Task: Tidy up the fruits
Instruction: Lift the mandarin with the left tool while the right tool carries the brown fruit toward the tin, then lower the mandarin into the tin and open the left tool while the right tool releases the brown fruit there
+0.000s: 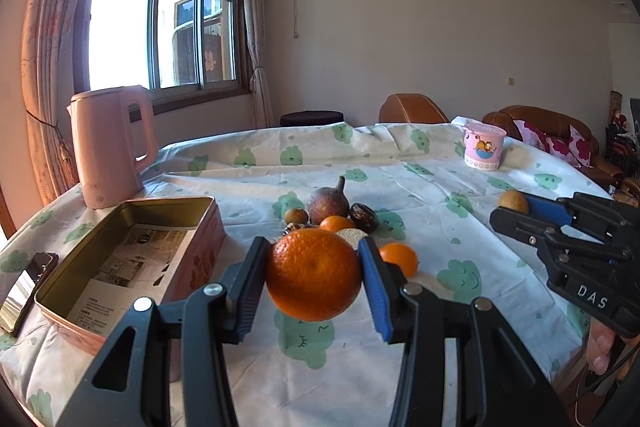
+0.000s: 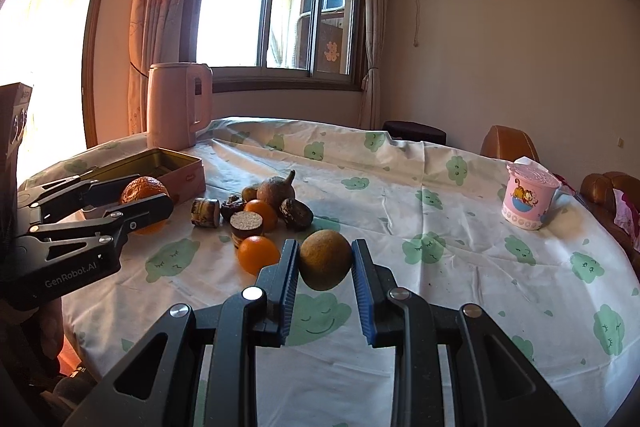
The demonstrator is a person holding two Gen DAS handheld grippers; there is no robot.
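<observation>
My left gripper (image 1: 314,273) is shut on a large orange (image 1: 314,273), held above the tablecloth just right of the open pink tin (image 1: 132,259). My right gripper (image 2: 325,261) is shut on a small brown-green round fruit (image 2: 325,261), also lifted off the table. In the right wrist view the left gripper (image 2: 152,205) shows at the left with the orange (image 2: 144,189) beside the tin (image 2: 176,163). The right gripper (image 1: 516,211) appears at the right edge of the left wrist view, holding the brown fruit (image 1: 513,201). A pile of fruits (image 2: 264,211) lies mid-table: small oranges, a brown pear-shaped fruit, dark dried pieces.
A pink kettle (image 1: 110,147) stands behind the tin at the table's left. A pink cartoon cup (image 1: 484,147) sits far right. A dark flat object (image 1: 26,291) lies left of the tin. Brown chairs (image 1: 412,109) stand beyond the table. A hand (image 1: 600,343) shows under the right gripper.
</observation>
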